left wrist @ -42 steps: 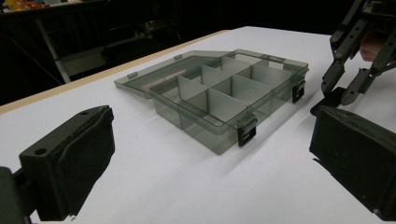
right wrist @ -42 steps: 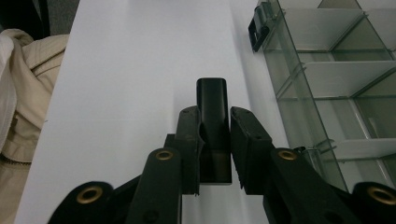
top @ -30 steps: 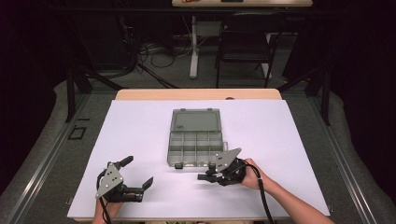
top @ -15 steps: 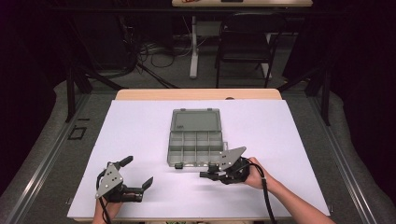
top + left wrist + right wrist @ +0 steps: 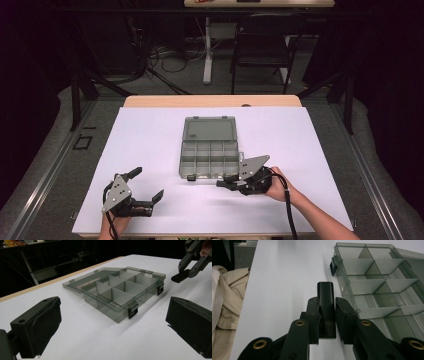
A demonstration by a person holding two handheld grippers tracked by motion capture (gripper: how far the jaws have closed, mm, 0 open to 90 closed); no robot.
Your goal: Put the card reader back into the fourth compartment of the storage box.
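The right gripper [image 5: 226, 183] is lying low over the white table [image 5: 150, 135], just off the near right corner of the organizer box [image 5: 210, 155], with its jaws pressed together. In the right gripper view the two black jaws are meeting around a dark pad-like piece at their tips; whether that is a separate thing or part of the gripper I cannot tell. The jaws are pointing along the near edge of the box, not touching its wall as far as the frames show.

The left gripper [image 5: 147, 186] is resting near the table's front left, well apart from the box, with its jaws spread wide and nothing between them; both pads [image 5: 37, 325] are flanking bare table in the left gripper view.

The box is sitting at the middle of the table with its clear lid [image 5: 209, 128] folded flat open on the far side. Its long axis, lid included, is running away from the person, and its two black latches [image 5: 132, 310] are facing the near edge
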